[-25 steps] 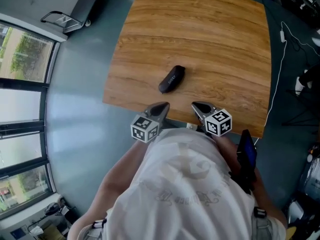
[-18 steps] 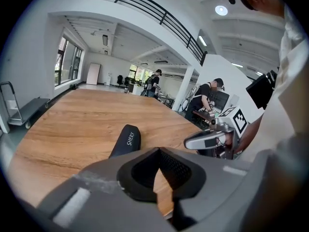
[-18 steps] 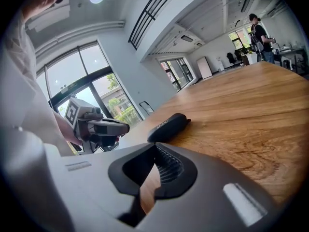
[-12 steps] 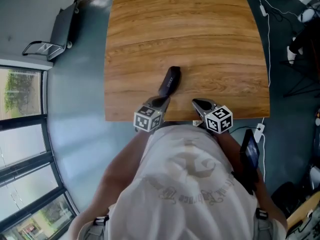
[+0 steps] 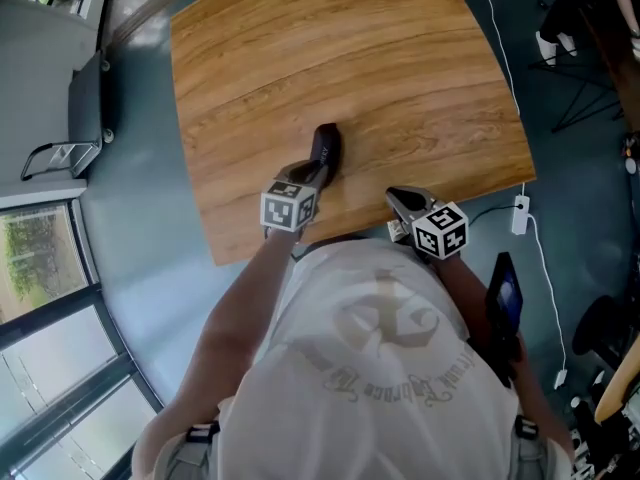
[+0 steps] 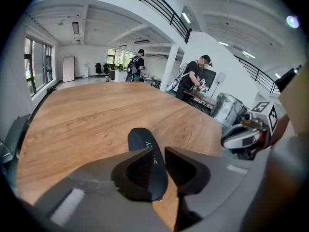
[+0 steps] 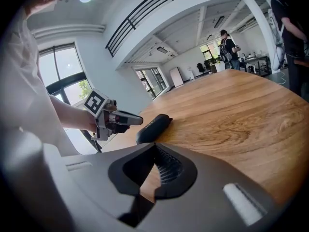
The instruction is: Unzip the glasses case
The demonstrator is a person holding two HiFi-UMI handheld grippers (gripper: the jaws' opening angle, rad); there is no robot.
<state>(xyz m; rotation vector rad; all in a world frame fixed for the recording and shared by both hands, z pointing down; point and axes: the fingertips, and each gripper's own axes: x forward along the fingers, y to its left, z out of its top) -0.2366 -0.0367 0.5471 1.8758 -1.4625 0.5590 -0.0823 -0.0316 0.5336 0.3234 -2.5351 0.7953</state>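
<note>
A black zip-up glasses case [image 5: 326, 143] lies on the wooden table [image 5: 350, 58], its long side pointing away from me. My left gripper [image 5: 316, 171] has come down over the near end of the case [image 6: 143, 140]. In the left gripper view its jaws [image 6: 158, 153] are opening, and that end lies in the narrow gap, with a slit of light on the right side. My right gripper [image 5: 394, 195] hovers at the table's near edge, to the right of the case [image 7: 153, 126]. Its tips [image 7: 154, 146] meet with nothing held.
The table's near edge runs just below both grippers. A power strip with its cable [image 5: 518, 213] lies on the grey floor at the right, and a dark flat object [image 5: 85, 98] at the left. People [image 6: 195, 76] stand far behind the table.
My left gripper moved forward and down from the table's near edge onto the case's near end, and its jaws parted slightly. The right gripper stayed by the edge.
</note>
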